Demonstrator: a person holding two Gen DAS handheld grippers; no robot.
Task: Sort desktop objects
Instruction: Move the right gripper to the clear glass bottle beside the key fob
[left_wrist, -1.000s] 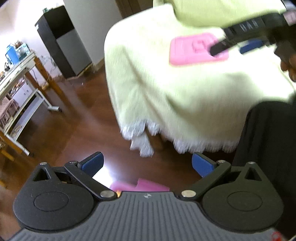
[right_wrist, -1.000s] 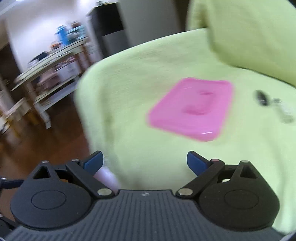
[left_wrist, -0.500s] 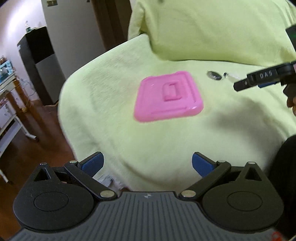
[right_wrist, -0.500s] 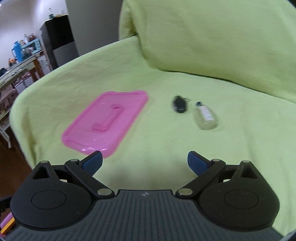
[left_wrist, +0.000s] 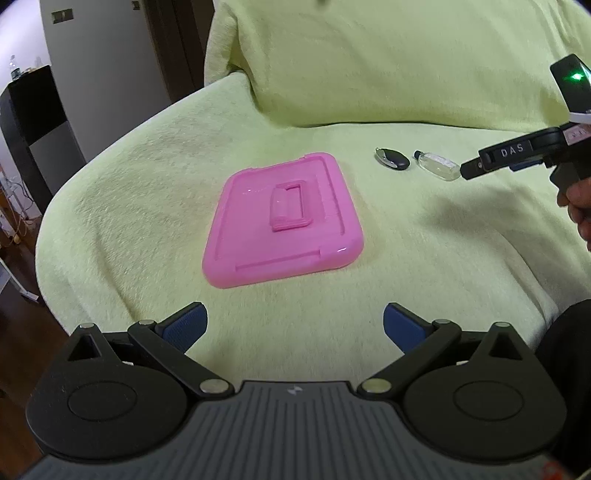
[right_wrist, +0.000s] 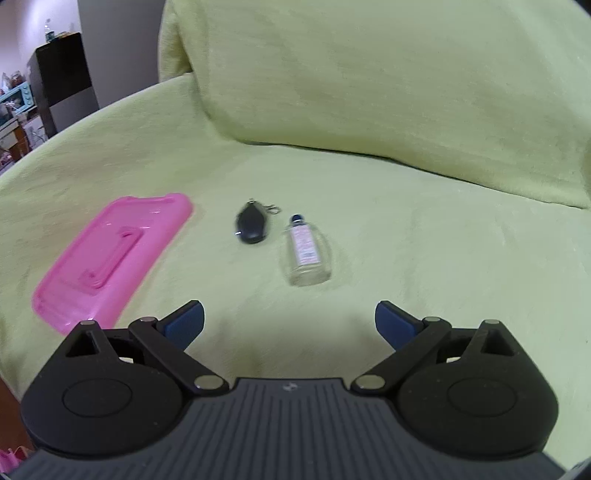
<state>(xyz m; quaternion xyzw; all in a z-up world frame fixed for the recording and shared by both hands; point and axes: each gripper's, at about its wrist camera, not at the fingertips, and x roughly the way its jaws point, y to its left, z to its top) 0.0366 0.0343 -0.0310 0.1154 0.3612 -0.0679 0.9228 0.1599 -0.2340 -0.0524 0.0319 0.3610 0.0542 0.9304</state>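
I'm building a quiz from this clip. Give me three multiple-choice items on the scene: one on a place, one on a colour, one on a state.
1. What lies between the pink lid and the small clear bottle?
A. a black key fob
B. a spoon
C. a phone

2. What colour is the blanket under them?
A. white
B. light green
C. blue

3. How do the right tongs stand?
A. shut on the bottle
B. shut on the lid
C. open, holding nothing

Key:
1 A: the key fob sits between lid and bottle.
2 B: the blanket is light green.
3 C: the right tongs are spread, gripping nothing.
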